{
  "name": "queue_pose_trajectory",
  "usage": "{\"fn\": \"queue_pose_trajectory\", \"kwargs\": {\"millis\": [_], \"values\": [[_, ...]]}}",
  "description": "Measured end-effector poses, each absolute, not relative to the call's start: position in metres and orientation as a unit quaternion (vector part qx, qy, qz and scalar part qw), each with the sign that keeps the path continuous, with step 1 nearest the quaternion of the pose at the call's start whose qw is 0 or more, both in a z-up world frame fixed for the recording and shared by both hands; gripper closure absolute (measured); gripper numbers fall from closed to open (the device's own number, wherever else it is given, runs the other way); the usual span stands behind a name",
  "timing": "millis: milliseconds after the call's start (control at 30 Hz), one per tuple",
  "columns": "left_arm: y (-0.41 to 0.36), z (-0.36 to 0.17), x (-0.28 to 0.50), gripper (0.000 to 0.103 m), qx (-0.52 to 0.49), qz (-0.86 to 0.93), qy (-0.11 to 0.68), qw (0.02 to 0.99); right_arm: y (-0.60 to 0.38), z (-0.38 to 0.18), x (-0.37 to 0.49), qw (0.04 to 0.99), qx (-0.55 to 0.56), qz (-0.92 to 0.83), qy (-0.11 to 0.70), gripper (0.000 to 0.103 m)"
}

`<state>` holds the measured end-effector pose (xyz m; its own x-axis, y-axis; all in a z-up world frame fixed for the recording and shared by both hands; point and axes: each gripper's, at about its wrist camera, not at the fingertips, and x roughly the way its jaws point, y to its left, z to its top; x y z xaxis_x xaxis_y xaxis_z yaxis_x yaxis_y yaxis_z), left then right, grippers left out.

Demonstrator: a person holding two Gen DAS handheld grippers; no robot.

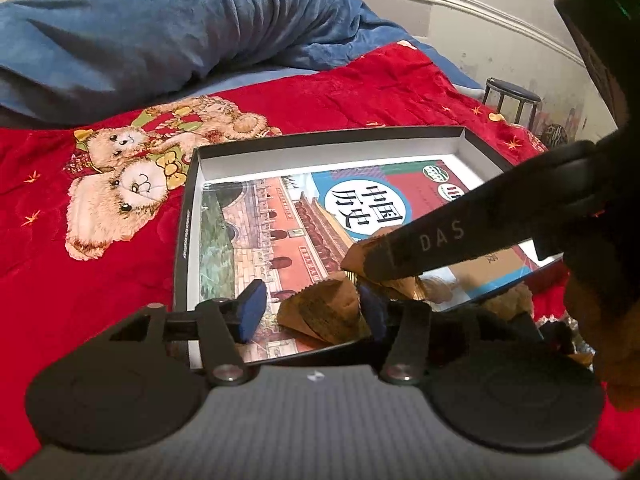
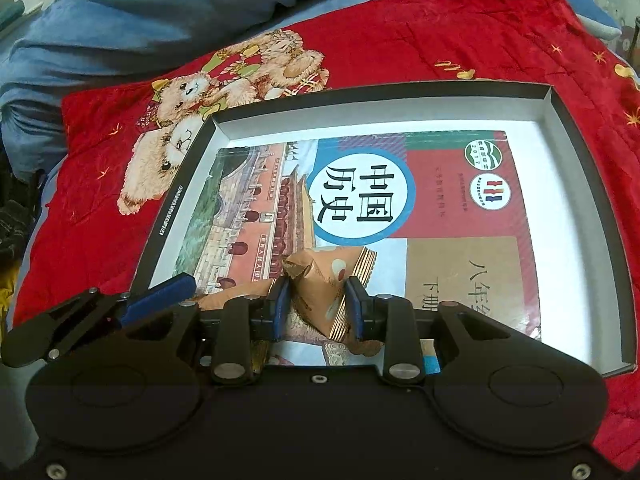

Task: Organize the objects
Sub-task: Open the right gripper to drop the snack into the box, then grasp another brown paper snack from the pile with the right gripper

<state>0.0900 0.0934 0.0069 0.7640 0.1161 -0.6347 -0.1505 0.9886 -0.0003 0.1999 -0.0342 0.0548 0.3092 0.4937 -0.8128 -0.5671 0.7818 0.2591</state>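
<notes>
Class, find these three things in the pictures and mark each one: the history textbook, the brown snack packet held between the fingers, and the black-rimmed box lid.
history textbook [image 2: 360, 196], right wrist view, white title circle on its cover.
brown snack packet [image 2: 320, 284], right wrist view, middle of the wrapper between the blue pads.
box lid [image 2: 168, 216], right wrist view, its black left wall.

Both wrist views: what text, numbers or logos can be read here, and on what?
"中国历史": white circle on the textbook cover lying in the black shallow box.
"八年" and "下册", cut off: tan panel of that cover.
"2017": green round logo on it.
"DAS": right hand-held gripper, seen from the left wrist.
Box side print, small cover lines: unreadable.
</notes>
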Motion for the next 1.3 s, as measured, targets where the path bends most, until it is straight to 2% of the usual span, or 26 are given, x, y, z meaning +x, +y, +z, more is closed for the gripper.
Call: {"fn": "queue_pose_trajectory", "kwargs": {"millis": [67,133,200,267,467,733,933,1100,1300], "values": [[0.093,0.009,0.088,0.025,-0.021,0.076,0.327,0.942,-0.035,0.056,0.200,0.809,-0.034,0.323,0.491,0.066],[0.093,0.013,0.083,0.022,-0.017,0.076,0.312,0.947,-0.039,0.061,0.201,0.811,-0.023,0.323,0.488,0.062],[0.092,0.020,0.077,0.020,-0.010,0.078,0.293,0.953,-0.043,0.072,0.199,0.814,-0.020,0.323,0.483,0.050],[0.092,0.029,0.069,0.018,-0.006,0.076,0.270,0.960,-0.051,0.085,0.195,0.823,-0.012,0.324,0.467,0.045],[0.095,0.055,0.040,0.013,-0.028,0.043,0.227,0.972,-0.075,0.122,0.173,0.837,-0.004,0.325,0.441,0.041],[0.079,0.055,0.021,0.013,-0.051,-0.007,0.264,0.963,-0.115,0.142,0.144,0.838,0.040,0.307,0.450,0.040],[0.053,0.031,0.019,0.013,0.003,0.010,0.282,0.959,-0.134,0.141,0.129,0.835,0.068,0.308,0.450,0.041],[0.052,0.013,0.024,0.014,-0.014,0.022,0.301,0.953,-0.151,0.126,0.118,0.838,0.089,0.304,0.445,0.041],[0.057,-0.006,0.034,0.020,-0.058,0.041,0.341,0.937,-0.165,0.095,0.126,0.809,0.125,0.287,0.498,0.044]]}}
